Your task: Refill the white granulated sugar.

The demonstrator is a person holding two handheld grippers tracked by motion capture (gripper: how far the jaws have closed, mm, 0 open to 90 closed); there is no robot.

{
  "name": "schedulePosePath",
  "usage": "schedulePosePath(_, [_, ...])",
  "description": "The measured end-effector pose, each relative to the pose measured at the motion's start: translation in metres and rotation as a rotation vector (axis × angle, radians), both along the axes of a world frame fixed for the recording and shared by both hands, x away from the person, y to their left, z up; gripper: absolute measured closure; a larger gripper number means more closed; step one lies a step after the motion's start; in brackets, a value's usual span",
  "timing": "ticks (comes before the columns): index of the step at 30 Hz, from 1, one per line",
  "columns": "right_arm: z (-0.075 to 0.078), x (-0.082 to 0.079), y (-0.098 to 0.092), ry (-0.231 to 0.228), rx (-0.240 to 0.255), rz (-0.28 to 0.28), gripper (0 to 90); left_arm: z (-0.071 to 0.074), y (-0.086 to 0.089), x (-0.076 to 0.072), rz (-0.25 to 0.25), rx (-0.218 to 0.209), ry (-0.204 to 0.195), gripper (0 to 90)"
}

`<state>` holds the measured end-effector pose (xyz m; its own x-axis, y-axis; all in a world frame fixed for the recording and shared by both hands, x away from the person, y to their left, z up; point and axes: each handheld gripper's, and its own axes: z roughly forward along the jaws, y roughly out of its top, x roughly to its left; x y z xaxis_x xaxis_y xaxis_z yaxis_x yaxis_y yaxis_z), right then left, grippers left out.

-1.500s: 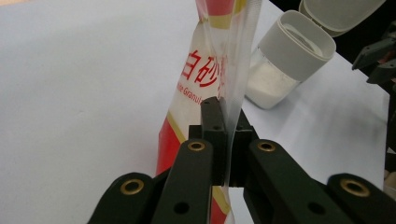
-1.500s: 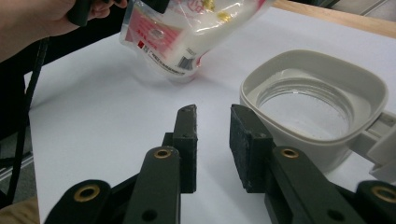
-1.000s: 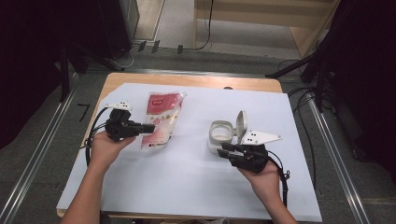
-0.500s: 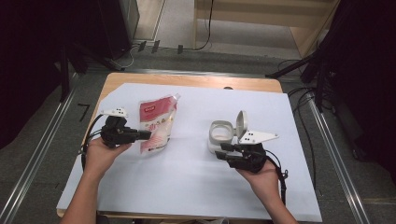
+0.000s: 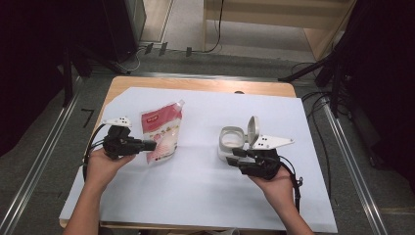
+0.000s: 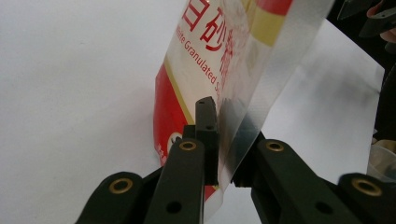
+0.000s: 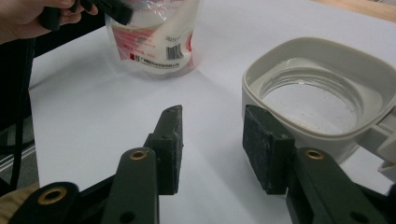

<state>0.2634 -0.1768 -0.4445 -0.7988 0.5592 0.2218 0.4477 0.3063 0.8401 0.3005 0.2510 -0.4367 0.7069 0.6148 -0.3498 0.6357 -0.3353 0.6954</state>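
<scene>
Since the earlier frames the sugar pouch (image 5: 162, 129) has gone from lying flat on the white sheet (image 5: 195, 196) to standing tilted, lifted by its edge; left hand (image 5: 100, 166) has pulled slightly back toward the table's near-left. Right hand (image 5: 274, 183) hasn't shifted.

Left gripper (image 5: 147, 145): jaws have just been easing open a touch, yet the left gripper view shows both pads pressing on the pouch's clear side seam (image 6: 243, 126), thin film pinched between them. Pouch is red, white and yellow, with "Granulated" printed on it; its bottom sits on or just above the sheet, can't tell which. Top corner leans toward the far side of the table.

Right gripper (image 5: 236, 155): jaws have just been spreading, now partly apart with nothing between the pads (image 7: 264, 151). In the right gripper view the right-hand pad sits just beside the outer wall of the white container (image 7: 299, 88); contact unclear. Left-hand pad is over bare sheet.

Container: squarish white rim, clear inner cup, hinged lid (image 5: 253, 129) flipped upright on its far-right side. It stands on the sheet mid-right, well apart from the pouch.

Grey plate (image 5: 271, 142) on top of the right gripper points right.
</scene>
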Motion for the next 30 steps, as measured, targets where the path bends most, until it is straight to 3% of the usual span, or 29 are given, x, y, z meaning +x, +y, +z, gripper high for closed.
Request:
schedulePosePath(16, [-0.0009, 0.0003, 0.0001, 0.002, -0.013, -0.004, 58.7, -0.0009, 0.0051, -0.0042, -0.016, -0.044, -0.025, 72.8])
schedulePosePath(20, [-0.0009, 0.0005, -0.0001, 0.002, -0.014, -0.004, 58.7, 0.0007, 0.006, -0.0053, -0.018, -0.055, -0.068, 67.2])
schedulePosePath(30, [0.0, 0.0016, -0.0027, -0.004, -0.01, -0.01, 58.8, 0.0047, 0.0075, -0.0079, -0.011, -0.035, -0.096, 59.5])
